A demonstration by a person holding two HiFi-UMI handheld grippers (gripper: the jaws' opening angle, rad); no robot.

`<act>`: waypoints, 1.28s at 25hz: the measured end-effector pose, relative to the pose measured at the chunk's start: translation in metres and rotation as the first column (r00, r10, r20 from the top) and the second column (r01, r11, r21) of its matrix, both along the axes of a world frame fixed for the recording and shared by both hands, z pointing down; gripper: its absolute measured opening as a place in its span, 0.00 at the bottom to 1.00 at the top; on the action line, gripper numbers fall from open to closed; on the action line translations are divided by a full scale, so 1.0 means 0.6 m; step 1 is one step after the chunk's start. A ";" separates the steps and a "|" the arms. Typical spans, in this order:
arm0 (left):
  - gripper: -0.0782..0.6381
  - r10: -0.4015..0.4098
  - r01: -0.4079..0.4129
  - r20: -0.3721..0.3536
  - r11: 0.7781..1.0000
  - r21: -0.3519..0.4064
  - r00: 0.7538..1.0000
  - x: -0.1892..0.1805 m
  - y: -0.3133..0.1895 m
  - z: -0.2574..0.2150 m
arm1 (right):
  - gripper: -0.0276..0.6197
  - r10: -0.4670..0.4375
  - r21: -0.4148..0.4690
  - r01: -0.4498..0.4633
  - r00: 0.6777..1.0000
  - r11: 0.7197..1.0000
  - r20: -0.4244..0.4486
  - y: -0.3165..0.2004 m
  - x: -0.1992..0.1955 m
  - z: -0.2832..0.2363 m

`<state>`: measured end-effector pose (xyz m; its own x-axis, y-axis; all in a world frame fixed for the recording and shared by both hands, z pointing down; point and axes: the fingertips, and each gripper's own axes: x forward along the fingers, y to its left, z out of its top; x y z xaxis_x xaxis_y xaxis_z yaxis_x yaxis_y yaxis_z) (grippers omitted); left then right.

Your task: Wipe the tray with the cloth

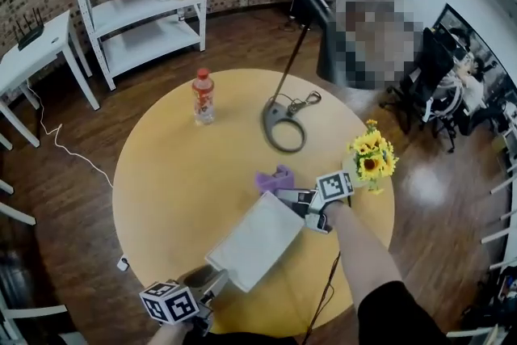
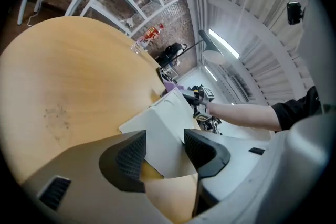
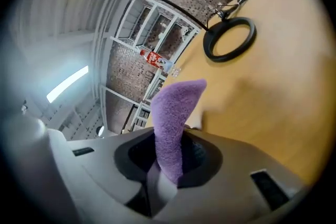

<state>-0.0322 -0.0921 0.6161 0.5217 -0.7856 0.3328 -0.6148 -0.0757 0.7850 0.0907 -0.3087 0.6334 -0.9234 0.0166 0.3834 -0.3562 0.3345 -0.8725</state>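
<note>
The tray [image 1: 257,242] is a flat white rectangle at the near side of the round table [image 1: 161,174]. Its long axis runs from near left to far right, so one short end points back at us and the other at the flowers on the table's right edge. We judge it rigid, light and smooth: stiff enough to be steadied from one corner, but slick enough to slide or pivot under a wiping push. The hold therefore belongs on the raised rim at an end, where the pads have a lip to bite. The left gripper [image 1: 212,284] has just that, its two ribbed pads closed on the near-left end of the tray. That end seems lifted off the wood. Whether the far end rests on the table, we cannot tell. The cloth [image 3: 176,118] is a small purple fleecy piece, soft and limp, and it should fold and drag without scratching. The right gripper [image 1: 284,191] is clamped on its lower part, so a free tongue stands up beyond the jaws, just beside the tray's far-right end.
</note>
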 end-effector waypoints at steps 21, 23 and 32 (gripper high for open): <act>0.44 0.013 -0.004 0.120 0.997 -0.075 0.993 -0.001 -0.013 0.016 | 0.18 0.359 0.063 -0.378 0.911 0.924 0.202 0.112 0.156 -0.021; 0.44 0.052 -0.042 0.121 0.996 -0.084 0.991 0.003 -0.018 0.014 | 0.18 0.441 0.087 -0.463 0.876 0.882 0.195 0.119 0.164 -0.022; 0.44 0.203 -0.191 0.079 0.971 -0.143 0.976 0.010 -0.026 0.016 | 0.18 0.623 0.176 -0.641 0.768 0.747 0.147 0.223 0.128 -0.009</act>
